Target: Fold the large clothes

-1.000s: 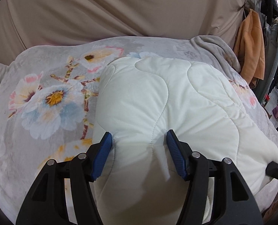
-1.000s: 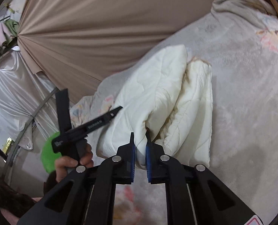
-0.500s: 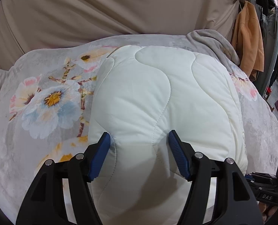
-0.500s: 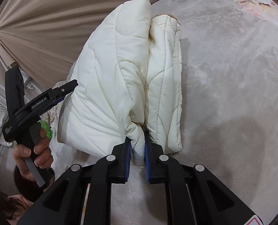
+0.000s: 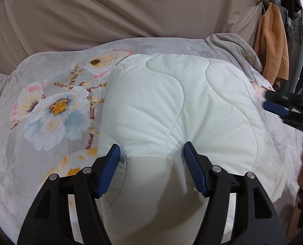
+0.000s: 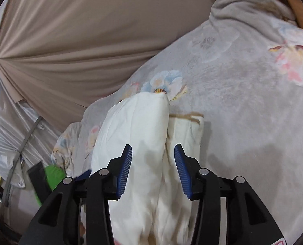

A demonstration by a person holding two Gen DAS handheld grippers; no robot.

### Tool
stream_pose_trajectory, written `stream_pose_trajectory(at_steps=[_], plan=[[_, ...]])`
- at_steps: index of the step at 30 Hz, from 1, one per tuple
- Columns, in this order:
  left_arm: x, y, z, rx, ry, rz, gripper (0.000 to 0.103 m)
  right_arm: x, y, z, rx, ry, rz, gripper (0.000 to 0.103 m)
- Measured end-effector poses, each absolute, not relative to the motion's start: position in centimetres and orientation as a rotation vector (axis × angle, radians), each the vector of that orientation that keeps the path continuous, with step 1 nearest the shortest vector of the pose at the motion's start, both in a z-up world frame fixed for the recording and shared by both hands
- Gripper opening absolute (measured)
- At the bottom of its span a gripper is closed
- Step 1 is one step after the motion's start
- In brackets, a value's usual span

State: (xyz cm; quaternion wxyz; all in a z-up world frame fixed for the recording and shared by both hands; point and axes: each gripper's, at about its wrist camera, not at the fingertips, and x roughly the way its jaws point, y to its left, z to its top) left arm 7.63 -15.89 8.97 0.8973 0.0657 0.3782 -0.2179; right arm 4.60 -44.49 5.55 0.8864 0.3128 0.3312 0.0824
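A folded white quilted garment (image 5: pixel 176 106) lies on a grey floral blanket (image 5: pixel 49 106). My left gripper (image 5: pixel 151 153) is open, its blue pads either side of the garment's near edge, resting on top. In the right wrist view the same garment (image 6: pixel 143 126) shows its folded layers end-on. My right gripper (image 6: pixel 153 153) is open, its jaws apart around the layered end, not pinching it. The right gripper also shows blurred at the right edge of the left wrist view (image 5: pixel 280 108).
A beige curtain (image 5: pixel 110 10) hangs behind the bed. An orange garment (image 5: pixel 272 45) hangs at the right. The blanket's rumpled grey corner (image 6: pixel 243 2) lies at the far right. A green object (image 6: pixel 51 175) and silver fabric (image 6: pixel 6 126) sit off the bed's left side.
My right gripper has opened and let go of the garment's edge, then shifted along the bed. The garment has settled flat. My left gripper stays open over it.
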Motion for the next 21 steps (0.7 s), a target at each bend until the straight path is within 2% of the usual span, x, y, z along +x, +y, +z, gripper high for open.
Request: stream_pose_trajectory(at_steps=[2,4,5,8,10,11,13,15,17,19,20,21], plan=[[7.6,-15.8,9.2,0.134,0.785,-0.456,0.062,8.0,-43.5,4.6,0.658,0.758,0.221,0.046],[7.5,-15.7,9.6,0.124,0.781,-0.458,0.062,10.1,-42.6,4.2,0.663,0.813,0.260,0.033],[7.4,-15.5,9.9,0.116,0.774,-0.464,0.062,10.4,-42.2,5.1,0.646,0.792,0.267,0.015],[6.7,-15.5,11.1,0.103,0.742,-0.489,0.062,8.2,-41.5,9.9,0.588,0.614,0.334,0.010],[6.8,-15.9,11.0,0.126,0.733,-0.494,0.063,7.3,-40.8,11.2,0.517,0.555,0.317,0.009],[7.0,-16.2,10.7,0.135,0.744,-0.492,0.063,8.0,-40.6,10.2,0.470,0.588,0.252,0.009],[7.8,-16.6,9.2,0.133,0.772,-0.495,0.066,10.6,-40.7,6.0,0.433,0.746,0.140,0.009],[8.0,-16.7,8.8,0.140,0.757,-0.475,0.073,11.5,-42.2,2.0,0.576,0.817,0.169,0.012],[8.2,-16.8,8.6,0.144,0.776,-0.478,0.073,9.9,-43.2,3.0,0.646,0.795,0.170,0.013],[8.1,-16.6,8.4,0.151,0.781,-0.479,0.073,7.2,-43.3,5.2,0.625,0.759,0.160,0.017],[8.2,-16.3,8.4,0.148,0.782,-0.481,0.073,5.1,-43.2,6.3,0.613,0.725,0.168,0.023],[8.3,-16.0,8.3,0.135,0.786,-0.489,0.073,2.9,-43.0,6.8,0.618,0.690,0.199,0.023]])
